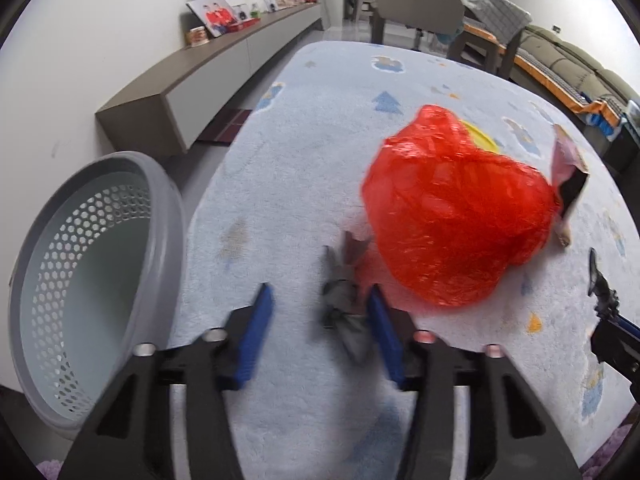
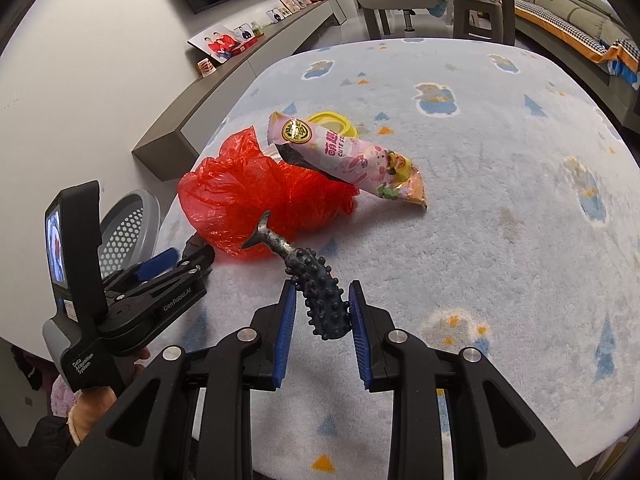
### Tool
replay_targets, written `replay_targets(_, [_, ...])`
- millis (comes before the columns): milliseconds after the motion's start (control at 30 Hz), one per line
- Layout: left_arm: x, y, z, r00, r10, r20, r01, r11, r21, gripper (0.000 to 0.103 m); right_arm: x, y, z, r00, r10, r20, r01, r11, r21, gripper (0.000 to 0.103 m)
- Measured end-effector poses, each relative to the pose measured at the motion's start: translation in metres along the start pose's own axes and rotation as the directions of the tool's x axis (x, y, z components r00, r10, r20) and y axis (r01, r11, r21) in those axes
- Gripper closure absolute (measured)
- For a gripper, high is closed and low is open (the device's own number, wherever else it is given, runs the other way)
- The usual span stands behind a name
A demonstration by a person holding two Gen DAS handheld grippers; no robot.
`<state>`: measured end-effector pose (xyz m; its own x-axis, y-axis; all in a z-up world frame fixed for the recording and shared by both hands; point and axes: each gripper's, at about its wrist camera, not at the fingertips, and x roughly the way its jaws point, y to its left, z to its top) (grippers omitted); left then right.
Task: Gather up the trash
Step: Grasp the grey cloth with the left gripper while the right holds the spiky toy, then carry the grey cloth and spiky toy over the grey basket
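Observation:
A crumpled red plastic bag (image 1: 452,208) lies on the pale blue rug (image 1: 288,168). Leaning on its far side is a pink snack wrapper (image 2: 352,160), with a yellow lid (image 2: 332,122) behind it. My left gripper (image 1: 320,292) is open at the bag's near edge. A grey crumpled scrap (image 1: 344,312) lies between its blue pads, against the right one and apart from the left one. My right gripper (image 2: 322,290) is shut on a dark knobbed rubber fish (image 2: 316,276), whose tail points at the bag. The right wrist view shows the left gripper (image 2: 188,258) held by a hand.
A grey perforated basket (image 1: 92,280) lies tipped on its side left of the rug, its mouth facing me. A low wall cabinet (image 1: 208,72) with photo frames runs along the left wall. A chair (image 1: 416,8), a table and a sofa (image 1: 568,64) stand beyond the rug.

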<state>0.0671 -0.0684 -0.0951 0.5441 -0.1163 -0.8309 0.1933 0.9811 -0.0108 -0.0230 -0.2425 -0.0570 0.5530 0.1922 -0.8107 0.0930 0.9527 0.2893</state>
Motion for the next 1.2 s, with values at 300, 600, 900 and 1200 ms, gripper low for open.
replay_targets(300, [-0.020, 0.005, -0.015, 1.000, -0.006, -0.004, 0.006, 1.000, 0.017, 0.084, 0.001, -0.001, -0.001, 1.000, 0.000, -0.002, 0.000, 1.000, 0.003, 0.077])
replay_targets(600, [-0.052, 0.013, -0.023, 0.999, 0.008, 0.045, -0.010, 0.999, 0.031, 0.084, -0.007, 0.008, -0.003, 1.000, -0.005, 0.031, 0.005, 1.000, -0.012, 0.077])
replay_targets(900, [-0.084, 0.018, -0.036, 0.996, 0.011, 0.091, -0.015, 0.999, 0.034, 0.084, -0.010, 0.022, -0.007, 0.999, 0.003, 0.043, -0.002, 0.999, -0.033, 0.077])
replay_targets(1200, [-0.100, 0.039, -0.040, 0.993, 0.024, 0.113, -0.024, 1.000, 0.004, 0.084, -0.012, 0.044, -0.007, 0.998, 0.029, 0.052, -0.027, 0.998, -0.052, 0.077])
